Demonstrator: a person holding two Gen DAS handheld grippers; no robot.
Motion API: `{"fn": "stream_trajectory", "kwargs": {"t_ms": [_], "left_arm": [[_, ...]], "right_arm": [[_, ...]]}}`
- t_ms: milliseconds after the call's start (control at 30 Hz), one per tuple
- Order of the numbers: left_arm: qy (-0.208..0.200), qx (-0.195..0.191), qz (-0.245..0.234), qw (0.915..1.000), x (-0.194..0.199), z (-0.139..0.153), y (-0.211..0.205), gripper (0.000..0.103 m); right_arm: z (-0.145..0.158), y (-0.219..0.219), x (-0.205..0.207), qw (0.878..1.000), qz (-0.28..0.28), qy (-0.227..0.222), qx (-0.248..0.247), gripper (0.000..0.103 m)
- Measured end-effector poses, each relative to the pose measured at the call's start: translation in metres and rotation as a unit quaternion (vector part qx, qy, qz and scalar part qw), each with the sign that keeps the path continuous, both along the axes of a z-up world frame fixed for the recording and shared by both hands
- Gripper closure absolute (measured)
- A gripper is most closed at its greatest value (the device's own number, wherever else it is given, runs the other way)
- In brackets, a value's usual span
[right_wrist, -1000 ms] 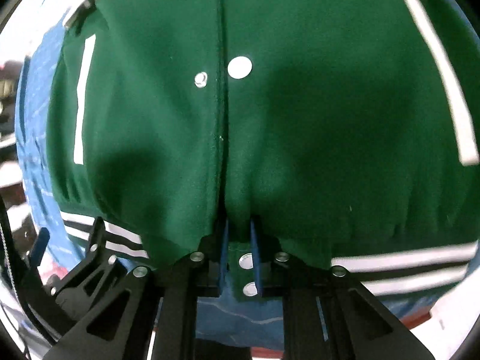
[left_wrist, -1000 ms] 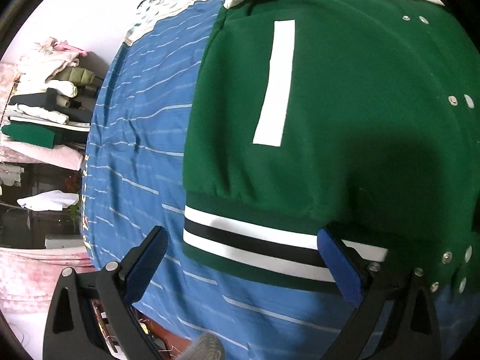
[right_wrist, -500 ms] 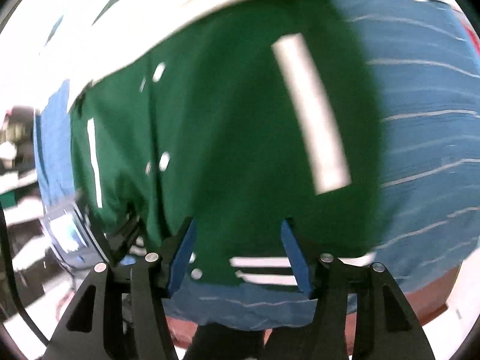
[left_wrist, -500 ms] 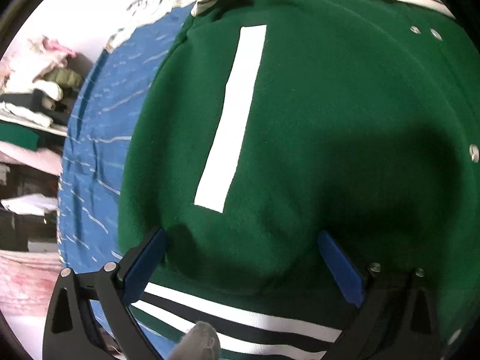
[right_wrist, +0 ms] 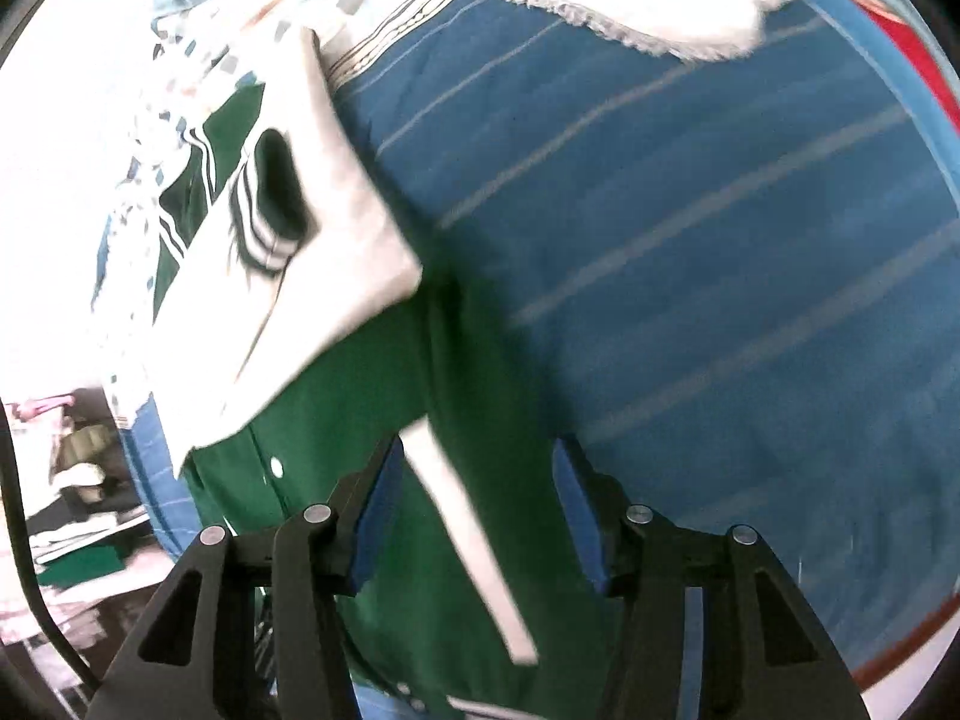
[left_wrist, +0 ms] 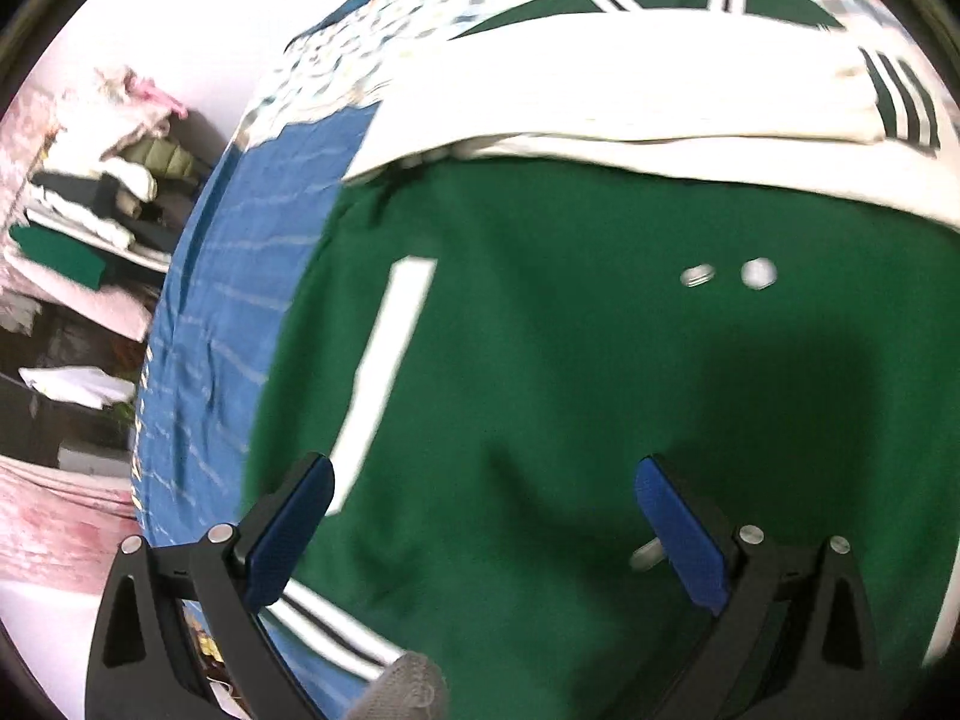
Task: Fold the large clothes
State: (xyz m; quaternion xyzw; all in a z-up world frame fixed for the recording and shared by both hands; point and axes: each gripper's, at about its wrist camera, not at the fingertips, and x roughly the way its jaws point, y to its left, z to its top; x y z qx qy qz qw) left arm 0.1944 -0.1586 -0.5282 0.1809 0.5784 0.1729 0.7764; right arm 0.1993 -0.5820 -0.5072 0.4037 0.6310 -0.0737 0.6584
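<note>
Two grippers hang over the green fleece varsity jacket with cream sleeves (left_wrist: 570, 372), which lies spread on the blue striped bedcover (right_wrist: 750, 240) below and ahead of both. Our left gripper (left_wrist: 480, 528) stands wide, empty, its blue pads well apart above the jacket's body, with the white pocket stripe (left_wrist: 384, 372) just past its left finger. Our right gripper (right_wrist: 474, 516) is half open and its jaws are closing, with the jacket's right edge and a white stripe (right_wrist: 468, 540) lying between the pads, though nothing is pinched yet. To do the next fold well, we judge that each gripper should come down on the jacket's near edge at matching points, bite through both layers, and lift together so the green body carries evenly over the cream sleeve (left_wrist: 600, 114) folded across the chest. Motion blur smears both views; the striped hem (left_wrist: 336, 636) is mostly hidden behind our left finger, and the snaps (left_wrist: 726, 273) show as mere smudges. Whether either pad touches the cloth we cannot tell.
</note>
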Motion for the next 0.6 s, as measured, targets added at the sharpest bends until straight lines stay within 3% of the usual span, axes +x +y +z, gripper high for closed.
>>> {"fn": "stream_trajectory", "kwargs": {"t_ms": [167,267,300,333,400,533,600], "left_arm": [[0.028,0.084,0.013,0.9960,0.013,-0.046,-0.033,0.000],[0.020,0.099,0.024,0.9946,0.012,-0.045,-0.032,0.000],[0.018,0.102,0.027,0.9943,0.011,-0.045,-0.032,0.000],[0.016,0.104,0.031,0.9940,0.010,-0.045,-0.031,0.000],[0.015,0.107,0.040,0.9934,0.009,-0.044,-0.031,0.000],[0.013,0.104,0.061,0.9926,0.012,-0.045,-0.030,0.000],[0.010,0.105,0.069,0.9921,0.012,-0.046,-0.031,0.000]], "right_arm": [[-0.049,-0.002,0.035,0.999,0.015,-0.001,0.050,0.052],[-0.074,-0.004,0.049,0.994,0.031,-0.002,0.102,0.059],[-0.082,-0.001,0.055,0.993,0.044,0.004,0.110,0.064],[-0.091,0.005,0.061,0.991,0.063,0.008,0.118,0.075],[-0.100,0.016,0.070,0.989,0.105,0.019,0.100,0.097],[-0.082,0.011,0.075,0.991,0.123,0.027,0.036,0.098],[-0.082,0.008,0.072,0.991,0.126,0.025,0.034,0.098]]}}
